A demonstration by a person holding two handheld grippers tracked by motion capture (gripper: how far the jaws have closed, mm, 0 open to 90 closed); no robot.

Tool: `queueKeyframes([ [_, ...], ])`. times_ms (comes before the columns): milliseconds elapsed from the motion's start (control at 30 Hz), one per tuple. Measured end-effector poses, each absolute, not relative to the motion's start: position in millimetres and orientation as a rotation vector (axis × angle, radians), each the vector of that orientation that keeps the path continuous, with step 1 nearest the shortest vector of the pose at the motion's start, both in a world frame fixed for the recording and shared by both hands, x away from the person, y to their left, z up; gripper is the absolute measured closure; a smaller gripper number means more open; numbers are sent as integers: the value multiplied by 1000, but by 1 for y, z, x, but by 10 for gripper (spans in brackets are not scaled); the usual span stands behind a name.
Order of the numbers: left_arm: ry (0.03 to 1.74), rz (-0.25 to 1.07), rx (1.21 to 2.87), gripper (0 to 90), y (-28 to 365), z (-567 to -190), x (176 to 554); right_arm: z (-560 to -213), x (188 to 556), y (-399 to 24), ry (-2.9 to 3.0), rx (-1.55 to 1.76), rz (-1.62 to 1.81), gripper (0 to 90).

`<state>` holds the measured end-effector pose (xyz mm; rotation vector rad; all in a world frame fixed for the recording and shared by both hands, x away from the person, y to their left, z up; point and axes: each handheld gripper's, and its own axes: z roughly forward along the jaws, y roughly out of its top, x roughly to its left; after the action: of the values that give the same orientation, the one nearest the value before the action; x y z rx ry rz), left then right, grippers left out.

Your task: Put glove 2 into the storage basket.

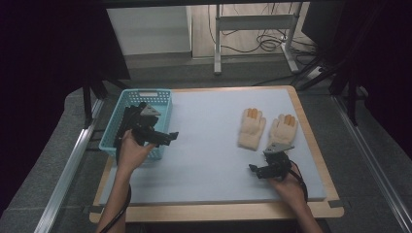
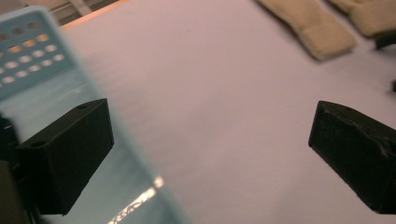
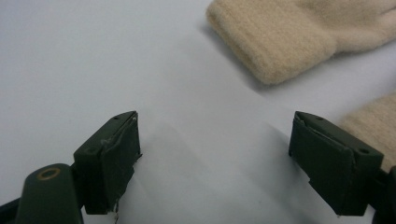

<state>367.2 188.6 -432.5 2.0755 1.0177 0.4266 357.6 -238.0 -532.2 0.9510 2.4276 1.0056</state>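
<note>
While both claws gape, two gloves [image 1: 267,128] (apparently cream) lie flat.

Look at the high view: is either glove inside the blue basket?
No, both gloves lie on the mat, far from the blue basket.

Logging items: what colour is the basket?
Light blue basket, clearest in the high view.

high view looks down from above; both gripper views skim the mat [image 1: 214,145] (sharing the gloves [image 1: 251,127]).
</note>
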Motion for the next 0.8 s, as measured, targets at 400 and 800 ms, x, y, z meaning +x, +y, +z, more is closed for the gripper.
queueKeyframes([
  [400,837,360,2098,6,129,-486,322,-532,357,-237,2423,954,1008,160],
  [800,917,372,2264,0,107,-543,313,-532,358,-238,2426,954,1008,160],
])
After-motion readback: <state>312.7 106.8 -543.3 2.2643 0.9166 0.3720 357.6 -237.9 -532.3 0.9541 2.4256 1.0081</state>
